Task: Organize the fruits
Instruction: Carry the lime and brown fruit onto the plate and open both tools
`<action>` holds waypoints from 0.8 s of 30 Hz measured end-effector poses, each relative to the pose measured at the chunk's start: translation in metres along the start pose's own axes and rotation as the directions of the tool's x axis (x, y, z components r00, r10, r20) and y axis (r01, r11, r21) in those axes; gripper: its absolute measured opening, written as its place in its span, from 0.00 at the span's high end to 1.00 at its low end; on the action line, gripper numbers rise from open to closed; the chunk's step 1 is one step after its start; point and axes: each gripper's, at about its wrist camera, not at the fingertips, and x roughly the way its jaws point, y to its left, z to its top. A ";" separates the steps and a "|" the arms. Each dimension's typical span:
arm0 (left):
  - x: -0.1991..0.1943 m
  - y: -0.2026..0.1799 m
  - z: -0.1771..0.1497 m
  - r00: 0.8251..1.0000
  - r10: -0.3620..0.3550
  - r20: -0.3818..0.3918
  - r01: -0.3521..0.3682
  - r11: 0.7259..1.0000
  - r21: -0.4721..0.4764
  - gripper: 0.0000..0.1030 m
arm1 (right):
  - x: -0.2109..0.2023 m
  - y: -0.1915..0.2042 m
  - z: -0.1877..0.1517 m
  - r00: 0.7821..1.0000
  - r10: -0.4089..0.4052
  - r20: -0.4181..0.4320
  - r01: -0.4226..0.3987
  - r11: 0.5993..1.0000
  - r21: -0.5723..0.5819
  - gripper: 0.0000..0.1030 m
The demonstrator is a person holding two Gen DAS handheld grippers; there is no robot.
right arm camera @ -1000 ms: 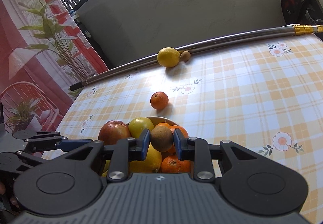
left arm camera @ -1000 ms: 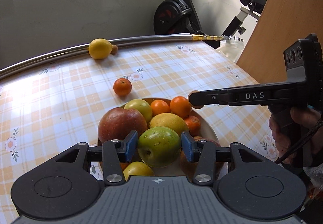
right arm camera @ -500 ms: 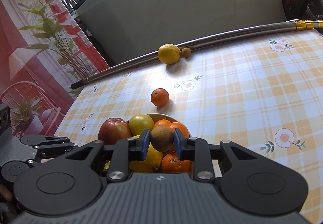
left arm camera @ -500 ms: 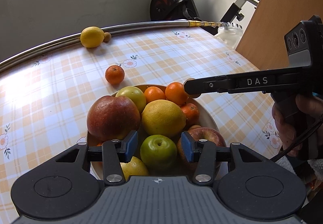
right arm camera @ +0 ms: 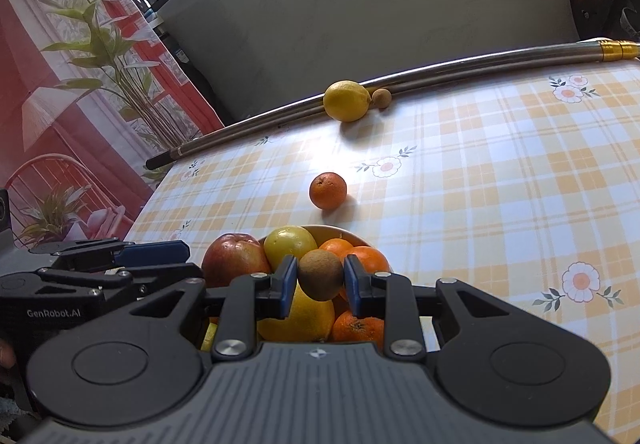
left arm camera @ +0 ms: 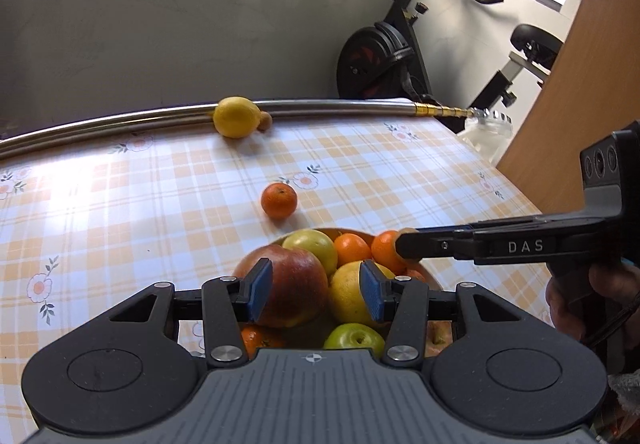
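Note:
A brown bowl (left arm camera: pixel 433 281) holds a red apple (left arm camera: pixel 298 290), a yellow grapefruit (left arm camera: pixel 348 294), a green apple (left arm camera: pixel 354 338), a yellowish apple and several tangerines. My left gripper (left arm camera: pixel 316 294) hovers open just above the pile, nothing between its blue pads. From the right, my right gripper (left arm camera: pixel 402 244) reaches over the bowl, shut on a brown kiwi (right arm camera: pixel 320 274) held above the fruit. The right wrist view shows the right gripper (right arm camera: pixel 320 280), the left gripper (right arm camera: pixel 160 256) beside the bowl (right arm camera: pixel 334 231), the loose tangerine (right arm camera: pixel 328 190) and the lemon (right arm camera: pixel 346 100).
A loose tangerine (left arm camera: pixel 279 200) lies on the checked tablecloth beyond the bowl. A lemon (left arm camera: pixel 236 117) and a small brown fruit (left arm camera: pixel 265 121) rest against a metal pole (left arm camera: pixel 120 122) at the far edge. An exercise bike (left arm camera: pixel 384 60), a wooden panel (left arm camera: pixel 580 84) and a hand (left arm camera: pixel 576 304) are at right.
The green apple that sat between my left pads now lies low in the bowl. The left gripper has drawn back and tilted up. The right gripper has kept still with the kiwi.

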 end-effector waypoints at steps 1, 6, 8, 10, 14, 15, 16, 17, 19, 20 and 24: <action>-0.001 0.003 0.001 1.000 0.015 0.012 -0.015 1.000 -0.011 0.51 | 0.002 0.000 0.002 1.000 0.000 -0.003 0.000 1.000 -0.002 0.73; -0.008 0.013 0.004 0.996 0.069 0.052 -0.066 0.996 -0.061 0.50 | 0.006 0.003 0.004 1.000 0.000 -0.027 -0.001 1.000 -0.014 0.73; -0.010 0.016 0.004 0.995 0.083 0.060 -0.078 0.994 -0.082 0.50 | 0.005 0.003 0.001 0.999 0.003 -0.034 -0.004 1.000 -0.013 0.73; -0.011 0.018 0.004 0.993 0.096 0.063 -0.089 0.991 -0.100 0.49 | 0.004 0.002 -0.001 0.999 0.007 -0.035 -0.007 1.000 -0.002 0.71; -0.015 0.022 0.000 0.992 0.109 0.069 -0.099 0.986 -0.133 0.48 | 0.003 0.001 -0.003 1.000 0.007 -0.030 -0.006 1.000 0.017 0.71; -0.016 0.023 0.000 0.991 0.116 0.073 -0.105 0.985 -0.137 0.48 | 0.003 0.002 -0.003 1.000 0.006 -0.029 -0.005 1.000 0.017 0.70; -0.018 0.023 -0.001 0.989 0.123 0.079 -0.112 0.984 -0.141 0.48 | 0.002 0.002 -0.003 1.000 0.006 -0.028 -0.006 1.000 0.016 0.70; -0.019 0.023 -0.002 0.988 0.129 0.083 -0.116 0.982 -0.146 0.48 | 0.002 0.002 -0.003 1.000 0.005 -0.027 -0.005 1.000 0.016 0.70; -0.023 0.023 -0.005 0.987 0.136 0.089 -0.121 0.979 -0.164 0.47 | 0.001 0.002 -0.003 1.000 0.000 -0.021 0.001 1.000 0.015 0.70; -0.024 0.023 -0.006 0.986 0.138 0.092 -0.121 0.978 -0.170 0.47 | 0.001 0.002 -0.003 1.000 -0.002 -0.018 0.002 1.000 0.018 0.70; -0.028 0.023 -0.014 0.983 0.155 0.095 -0.134 0.972 -0.195 0.47 | -0.002 0.000 -0.004 1.000 -0.005 -0.012 0.005 1.000 0.030 0.70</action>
